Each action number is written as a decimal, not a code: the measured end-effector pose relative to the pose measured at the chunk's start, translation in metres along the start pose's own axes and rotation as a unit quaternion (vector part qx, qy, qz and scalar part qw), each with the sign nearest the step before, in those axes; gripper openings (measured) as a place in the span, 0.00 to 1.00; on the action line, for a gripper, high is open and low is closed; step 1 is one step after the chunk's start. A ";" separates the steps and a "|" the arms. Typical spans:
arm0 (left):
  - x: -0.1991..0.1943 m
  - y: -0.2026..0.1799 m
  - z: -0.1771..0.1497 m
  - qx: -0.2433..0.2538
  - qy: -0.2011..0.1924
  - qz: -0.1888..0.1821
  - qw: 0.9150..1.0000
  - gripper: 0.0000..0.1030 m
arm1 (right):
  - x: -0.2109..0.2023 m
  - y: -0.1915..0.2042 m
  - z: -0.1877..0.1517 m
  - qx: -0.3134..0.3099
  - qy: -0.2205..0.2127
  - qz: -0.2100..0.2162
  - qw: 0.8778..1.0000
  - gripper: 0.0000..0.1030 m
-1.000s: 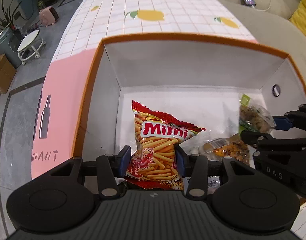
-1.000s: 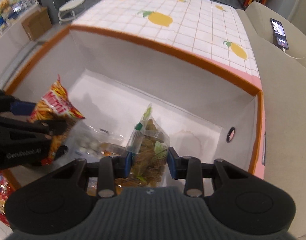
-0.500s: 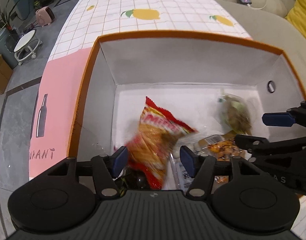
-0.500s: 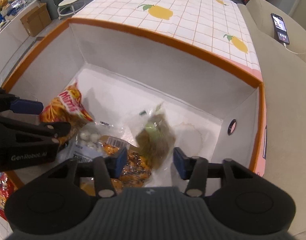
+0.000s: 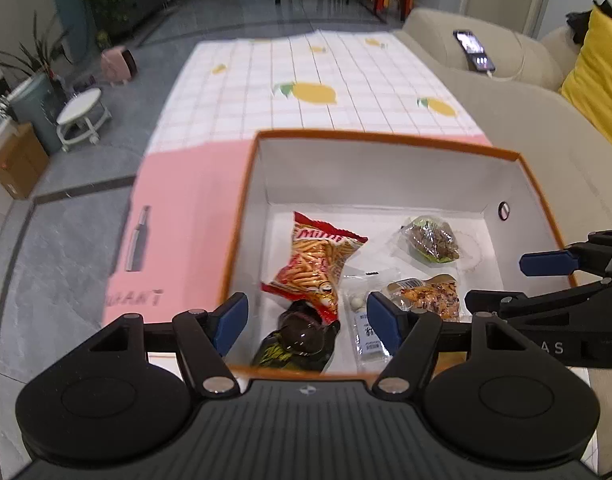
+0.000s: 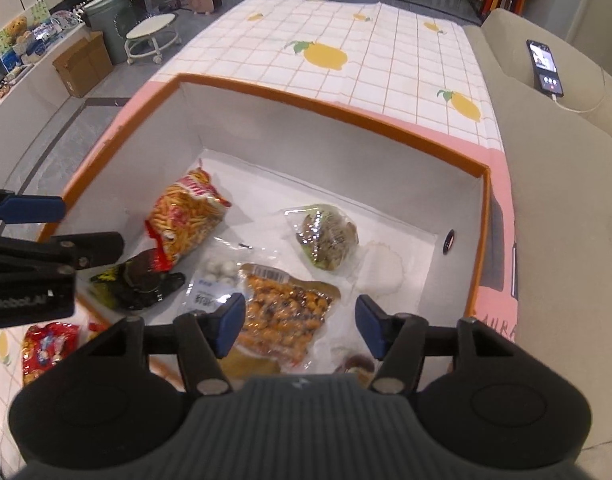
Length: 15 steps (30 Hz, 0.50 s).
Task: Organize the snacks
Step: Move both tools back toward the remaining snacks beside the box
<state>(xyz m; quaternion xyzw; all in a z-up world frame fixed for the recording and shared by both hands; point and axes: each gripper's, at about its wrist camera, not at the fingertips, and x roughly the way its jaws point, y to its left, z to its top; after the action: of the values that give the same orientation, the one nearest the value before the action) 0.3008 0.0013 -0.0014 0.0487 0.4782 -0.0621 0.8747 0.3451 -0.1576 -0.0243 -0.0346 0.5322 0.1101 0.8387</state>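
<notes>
Outside the orange-rimmed box [image 6: 479, 216], at its near-left corner on the desk [image 6: 385, 56], a red snack packet [image 6: 46, 350] lies below and behind the left gripper [image 5: 307, 322], well to the left of the right gripper [image 6: 300, 324]; the left arm is judged the nearer for fetching it, though its long axis cannot be told. Both grippers hover with jaws wide and empty over the box, where the Mimi bag [image 5: 317, 266], the nut pouch [image 6: 284, 320] and the green-trimmed bag [image 6: 327, 236] lie flat.
</notes>
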 end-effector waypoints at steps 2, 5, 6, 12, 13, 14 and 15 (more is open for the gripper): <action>-0.017 0.002 -0.007 0.000 -0.015 0.002 1.000 0.78 | -0.014 0.006 -0.007 -0.003 -0.011 0.001 1.000 0.61; -0.044 0.004 -0.019 0.000 -0.040 0.002 0.999 0.78 | -0.035 0.015 -0.018 -0.012 -0.029 -0.002 1.000 0.63; -0.051 0.004 -0.023 0.002 -0.048 0.004 0.999 0.78 | -0.043 0.018 -0.023 -0.015 -0.036 -0.001 0.999 0.63; -0.095 -0.004 -0.055 0.029 -0.090 0.025 0.995 0.78 | -0.081 0.033 -0.050 -0.032 -0.074 -0.003 0.997 0.63; -0.099 -0.004 -0.060 0.031 -0.092 0.025 0.995 0.78 | -0.087 0.036 -0.056 -0.033 -0.081 -0.002 0.996 0.63; -0.103 -0.003 -0.065 0.030 -0.094 0.025 0.995 0.78 | -0.094 0.038 -0.064 -0.033 -0.090 -0.001 0.995 0.63; -0.108 -0.003 -0.072 0.027 -0.098 0.023 0.995 0.78 | -0.099 0.040 -0.071 -0.032 -0.099 -0.001 0.995 0.64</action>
<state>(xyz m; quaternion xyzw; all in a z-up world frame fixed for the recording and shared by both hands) 0.1826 0.0158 0.0510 0.0769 0.3867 -0.0590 0.9171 0.2328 -0.1459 0.0368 -0.0512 0.4429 0.1297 0.8857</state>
